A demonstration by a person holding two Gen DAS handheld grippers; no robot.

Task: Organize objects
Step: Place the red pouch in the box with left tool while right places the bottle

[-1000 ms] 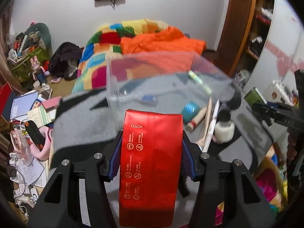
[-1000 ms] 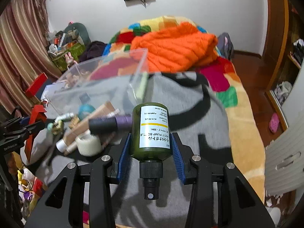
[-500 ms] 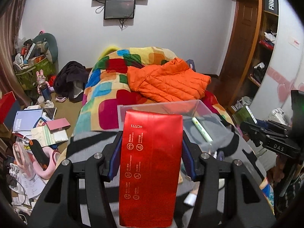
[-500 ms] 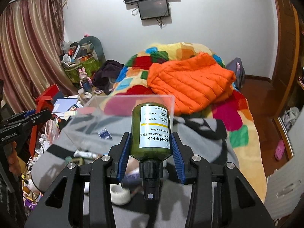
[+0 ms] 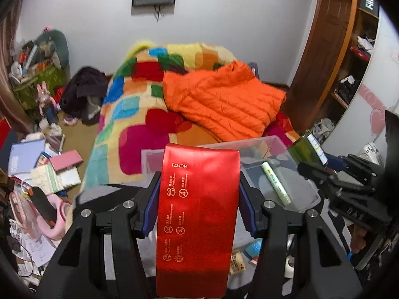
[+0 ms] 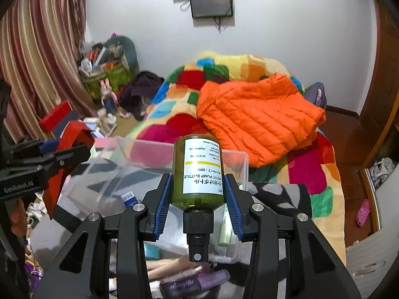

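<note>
The clear plastic bin (image 5: 274, 149) sits on a grey patterned cloth on the bed, and only a little is in it: a pale green tube (image 5: 275, 183) lies on its floor, along with a small blue-and-white packet (image 6: 129, 196). Two more things are on their way. The left claw (image 5: 198, 194) is clamped on a flat red pouch (image 5: 197, 211), held up just in front of the bin's near wall. The right claw (image 6: 198, 199) is clamped on a green pump bottle (image 6: 198, 172), nozzle toward the camera, over the bin's near edge. Neither has been let go yet. Outside the bin, loose things remain on the cloth: a purple tube (image 6: 197, 282), a roll of tape (image 5: 289, 270), a teal item (image 5: 254, 246). By my reckoning the sorting is less than half done.
</note>
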